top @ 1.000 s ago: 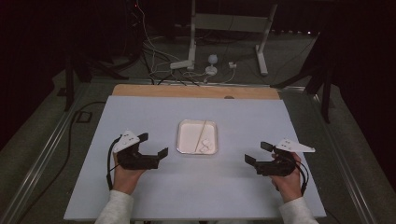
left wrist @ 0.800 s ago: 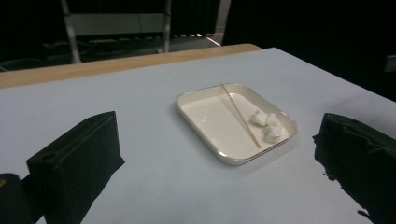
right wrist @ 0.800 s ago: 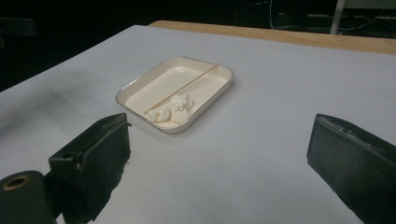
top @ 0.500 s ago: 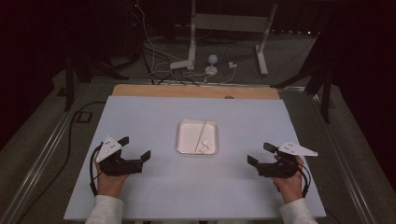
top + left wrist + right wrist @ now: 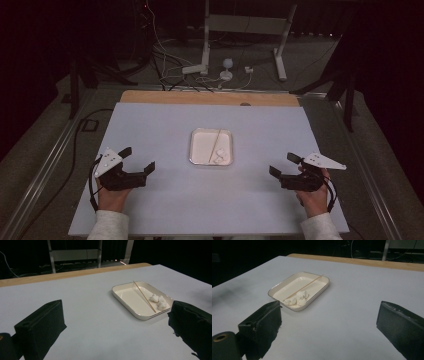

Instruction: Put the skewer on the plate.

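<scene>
Meanwhile the left tongs (image 5: 138,158) sit a bit farther to the person's left vs half a sec ago, when they had already pulled back from nearer the tray; the right tongs (image 5: 284,165) have barely shifted. Both pairs are spread wide w/ nothing between the jaws, each held low over the bench, well apart from the tray. Count: 2 tongs, 1 shallow white rectangular tray (image 5: 199,159) w/ a thin darker rim, 1 thin wooden stick (image 5: 144,296) lying diagonally in it, and a small cluster of white cotton-like balls (image 5: 297,299) at the tray's near end, just beside the stick; approx 2–3, exact no. unclear. The tray rests mid-bench. The bench (image 5: 150,125) has a pale grey-blue top w/ a wooden strip along its far edge. Beyond it: dark room, grey floor, white metal stand legs (image 5: 207,35), loose cables.
</scene>
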`<state>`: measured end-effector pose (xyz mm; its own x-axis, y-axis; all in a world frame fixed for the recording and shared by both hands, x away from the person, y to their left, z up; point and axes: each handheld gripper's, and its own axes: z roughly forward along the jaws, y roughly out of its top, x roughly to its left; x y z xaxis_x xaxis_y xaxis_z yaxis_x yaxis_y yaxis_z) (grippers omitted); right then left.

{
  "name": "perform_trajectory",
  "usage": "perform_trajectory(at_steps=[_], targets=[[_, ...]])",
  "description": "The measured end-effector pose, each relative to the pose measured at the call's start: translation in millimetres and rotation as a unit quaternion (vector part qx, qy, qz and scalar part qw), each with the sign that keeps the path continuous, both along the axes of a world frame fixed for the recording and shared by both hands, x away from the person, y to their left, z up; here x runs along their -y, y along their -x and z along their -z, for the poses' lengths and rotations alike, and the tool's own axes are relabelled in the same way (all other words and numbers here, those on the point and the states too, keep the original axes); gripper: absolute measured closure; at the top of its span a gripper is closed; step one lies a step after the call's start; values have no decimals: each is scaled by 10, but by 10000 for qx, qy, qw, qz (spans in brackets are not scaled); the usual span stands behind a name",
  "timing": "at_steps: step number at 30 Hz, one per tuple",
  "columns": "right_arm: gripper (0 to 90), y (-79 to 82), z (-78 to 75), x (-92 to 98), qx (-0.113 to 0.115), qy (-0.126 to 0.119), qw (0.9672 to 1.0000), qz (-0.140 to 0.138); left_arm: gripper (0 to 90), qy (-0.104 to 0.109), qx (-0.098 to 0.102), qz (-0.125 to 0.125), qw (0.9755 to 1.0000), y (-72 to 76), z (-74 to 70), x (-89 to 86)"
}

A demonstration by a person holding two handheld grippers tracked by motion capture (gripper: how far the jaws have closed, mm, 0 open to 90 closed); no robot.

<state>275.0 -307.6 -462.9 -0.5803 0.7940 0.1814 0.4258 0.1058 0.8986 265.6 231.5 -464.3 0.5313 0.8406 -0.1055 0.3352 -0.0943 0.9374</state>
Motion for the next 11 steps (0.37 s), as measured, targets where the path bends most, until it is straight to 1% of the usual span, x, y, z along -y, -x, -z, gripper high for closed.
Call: perform_trajectory(at_steps=[4, 11], targets=[[59, 1, 0, 2, 9, 27, 10000, -3, 12, 49, 47, -61, 10000, 12, 3, -21], [43, 8, 10, -12, -8, 104, 9999, -21, 12, 62, 19, -74, 10000, 7, 24, -19]])
